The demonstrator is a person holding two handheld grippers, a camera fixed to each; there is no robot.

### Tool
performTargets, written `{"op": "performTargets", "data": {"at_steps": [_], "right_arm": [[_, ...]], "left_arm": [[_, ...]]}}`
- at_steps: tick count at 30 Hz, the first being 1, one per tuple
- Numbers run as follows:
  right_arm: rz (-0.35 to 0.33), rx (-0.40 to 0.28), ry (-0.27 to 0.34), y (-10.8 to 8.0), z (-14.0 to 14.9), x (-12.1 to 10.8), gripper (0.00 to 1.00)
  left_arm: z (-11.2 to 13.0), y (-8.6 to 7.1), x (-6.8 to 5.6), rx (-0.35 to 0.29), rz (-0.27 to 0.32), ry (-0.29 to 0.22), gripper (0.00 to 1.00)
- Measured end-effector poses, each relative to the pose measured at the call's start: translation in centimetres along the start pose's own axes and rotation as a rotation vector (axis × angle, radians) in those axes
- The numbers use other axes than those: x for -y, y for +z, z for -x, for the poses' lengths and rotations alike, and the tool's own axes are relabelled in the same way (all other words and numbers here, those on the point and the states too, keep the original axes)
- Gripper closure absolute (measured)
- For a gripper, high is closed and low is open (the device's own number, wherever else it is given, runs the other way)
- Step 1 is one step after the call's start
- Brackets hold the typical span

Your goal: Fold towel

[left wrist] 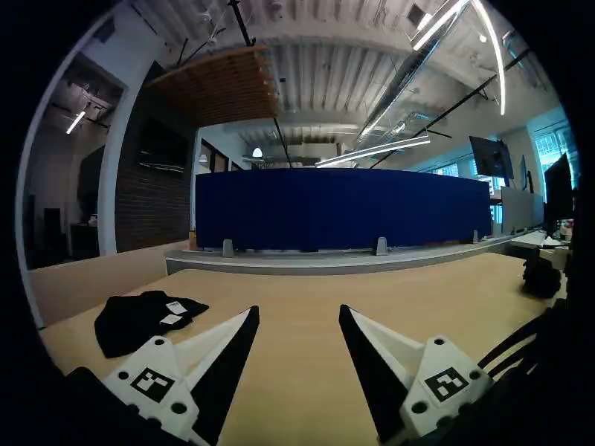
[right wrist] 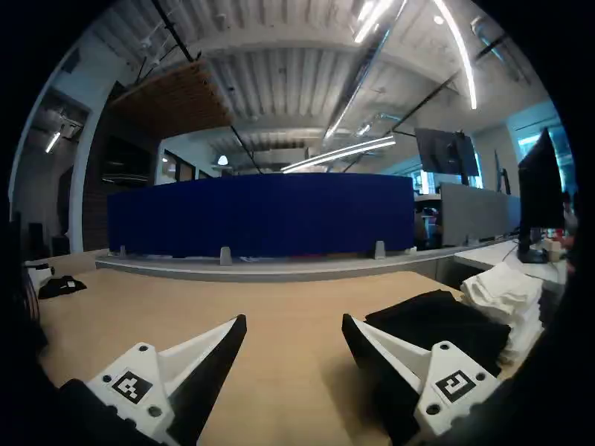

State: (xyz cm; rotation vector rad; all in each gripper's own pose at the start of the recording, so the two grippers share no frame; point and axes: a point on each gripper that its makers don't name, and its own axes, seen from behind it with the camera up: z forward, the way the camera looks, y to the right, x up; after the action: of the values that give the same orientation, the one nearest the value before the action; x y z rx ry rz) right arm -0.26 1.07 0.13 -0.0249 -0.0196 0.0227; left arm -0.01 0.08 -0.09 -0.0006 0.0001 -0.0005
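In the left gripper view, the left hand-held gripper [left wrist: 297, 321] is spread wide open. Bare wood of the tabletop [left wrist: 416, 290] shows between its two fingers. The black towel [left wrist: 141, 321] lies in a crumpled heap on the tabletop, off to the left of the left finger and a bit farther back (two small white tags sit on top of it). The finger covers the near edge of the towel, so I cannot tell if the two touch.

In the right gripper view, the right hand-held gripper [right wrist: 294, 327] is wide open too, with bare tabletop between its fingers. Its right finger stands in front of a pile of black folded cloths [right wrist: 439, 316] and hides the pile's near corner. I cannot tell if the finger touches the pile. Just beside that pile, on the right, sits a pile of white folded towels [right wrist: 506, 293]. Far off at the left edge, a small dark cloth [right wrist: 63, 286] lies on the tabletop, too small to make out well.

A long blue wall [left wrist: 342, 208] stands along the back of the tabletop. At the right edge of the left gripper view there is a dark lump [left wrist: 541, 276], too dark to name. Below it, some black cables [left wrist: 520, 346] are cut off by the edge.
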Motion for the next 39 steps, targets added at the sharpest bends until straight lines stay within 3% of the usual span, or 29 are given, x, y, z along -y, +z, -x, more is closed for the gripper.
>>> {"op": "performTargets", "data": {"at_steps": [39], "right_arm": [[-0.028,-0.019,-0.024,-0.64,-0.13,0.77,0.00]], "left_arm": [[-0.06,0.00,-0.08,0.000,0.000,0.000,0.21]]}}
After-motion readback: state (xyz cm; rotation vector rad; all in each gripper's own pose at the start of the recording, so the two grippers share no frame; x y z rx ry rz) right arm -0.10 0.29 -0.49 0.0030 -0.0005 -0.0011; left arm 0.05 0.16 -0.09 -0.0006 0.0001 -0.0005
